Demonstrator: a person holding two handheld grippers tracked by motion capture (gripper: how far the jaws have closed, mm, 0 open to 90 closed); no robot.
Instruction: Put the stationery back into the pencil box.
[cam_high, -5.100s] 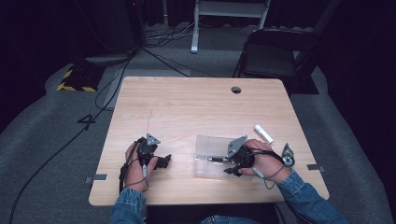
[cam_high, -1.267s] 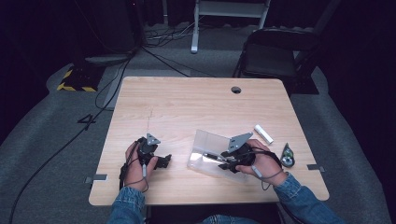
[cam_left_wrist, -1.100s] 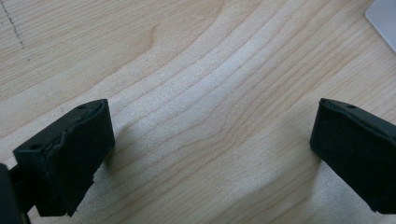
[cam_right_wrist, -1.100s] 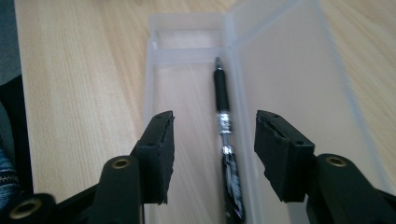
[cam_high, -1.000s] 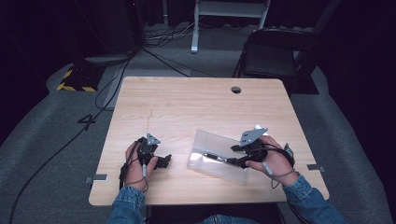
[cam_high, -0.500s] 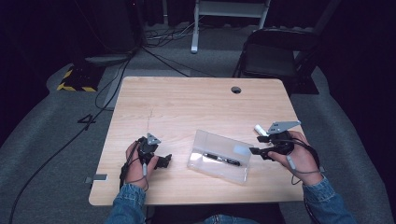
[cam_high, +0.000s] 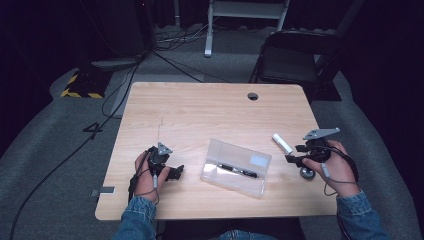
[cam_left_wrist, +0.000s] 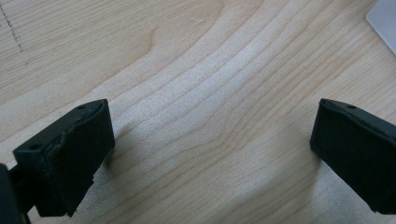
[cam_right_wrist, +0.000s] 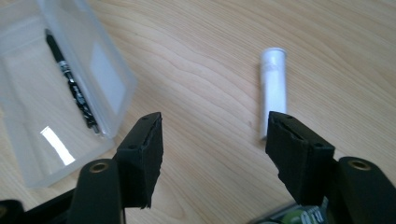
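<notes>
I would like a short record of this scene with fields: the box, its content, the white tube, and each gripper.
box: clear plastic box, lying on the table
content: black pen inside the box
white tube: white tube, on the table, right of the box
right gripper: right gripper, fingers apart and just opening, nothing between them, beside the tube
left gripper: left gripper, open, over bare wood

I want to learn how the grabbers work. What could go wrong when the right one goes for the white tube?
The white tube is round, so it might roll away when the open right grabber nudges it. One pad already sits over the tube's near end, so a squeeze could flick it sideways. The clear box lies close and might get bumped.
</notes>
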